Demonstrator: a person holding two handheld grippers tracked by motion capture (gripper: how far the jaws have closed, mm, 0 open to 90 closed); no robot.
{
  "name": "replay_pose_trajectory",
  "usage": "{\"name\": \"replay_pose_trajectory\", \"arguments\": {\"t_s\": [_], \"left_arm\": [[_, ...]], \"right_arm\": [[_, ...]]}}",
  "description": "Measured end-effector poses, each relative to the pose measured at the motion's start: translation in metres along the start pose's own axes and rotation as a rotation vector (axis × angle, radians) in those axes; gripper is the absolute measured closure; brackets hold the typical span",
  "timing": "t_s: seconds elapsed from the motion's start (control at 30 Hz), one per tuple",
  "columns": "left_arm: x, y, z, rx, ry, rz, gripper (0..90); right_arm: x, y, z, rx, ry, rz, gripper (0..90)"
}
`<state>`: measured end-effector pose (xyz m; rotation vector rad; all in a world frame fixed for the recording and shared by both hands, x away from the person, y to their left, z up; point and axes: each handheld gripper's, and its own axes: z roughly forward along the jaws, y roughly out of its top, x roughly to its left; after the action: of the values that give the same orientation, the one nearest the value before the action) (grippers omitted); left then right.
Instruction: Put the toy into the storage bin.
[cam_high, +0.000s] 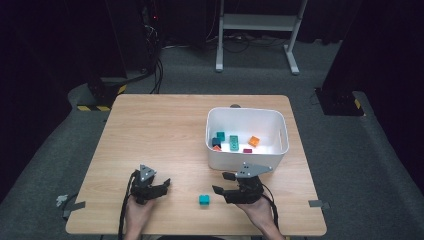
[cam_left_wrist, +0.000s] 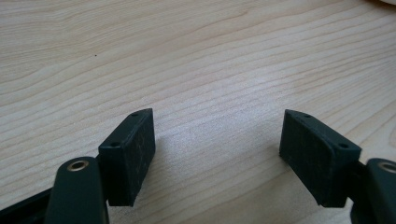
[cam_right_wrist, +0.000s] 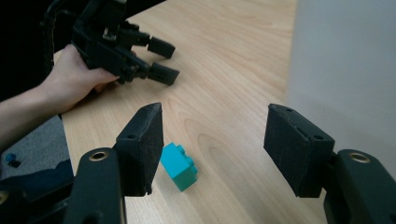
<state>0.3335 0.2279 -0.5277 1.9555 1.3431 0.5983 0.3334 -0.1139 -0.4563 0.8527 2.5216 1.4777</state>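
Note:
A small teal brick (cam_high: 204, 199) lies on the wooden table (cam_high: 165, 125) between the two hands, near the front edge. My right gripper (cam_high: 222, 183) stands just to its right, open, jaws pointing left toward it. In the right gripper view the teal brick (cam_right_wrist: 178, 165) sits low beside the left jaw, with nothing pressed between the pads of my right gripper (cam_right_wrist: 215, 140). My left gripper (cam_high: 166, 184) rests to the left of the brick, open over bare wood. The left gripper view has my left gripper (cam_left_wrist: 217, 140) with wide jaws and nothing between them.
A white bin (cam_high: 280, 150) stands behind the right hand and holds several bricks, teal, orange and dark red. Its wall (cam_right_wrist: 341, 70) rises close on the right in the right gripper view. The left gripper (cam_right_wrist: 161, 58) and its hand lie farther off there.

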Motion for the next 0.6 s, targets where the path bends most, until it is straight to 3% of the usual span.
{"name": "replay_pose_trajectory", "arguments": {"t_s": [0.6], "left_arm": [[0.000,0.000,0.000,0.000,0.000,0.000,26.9]], "right_arm": [[0.010,-0.026,0.042,0.094,0.066,-0.012,37.3]]}}
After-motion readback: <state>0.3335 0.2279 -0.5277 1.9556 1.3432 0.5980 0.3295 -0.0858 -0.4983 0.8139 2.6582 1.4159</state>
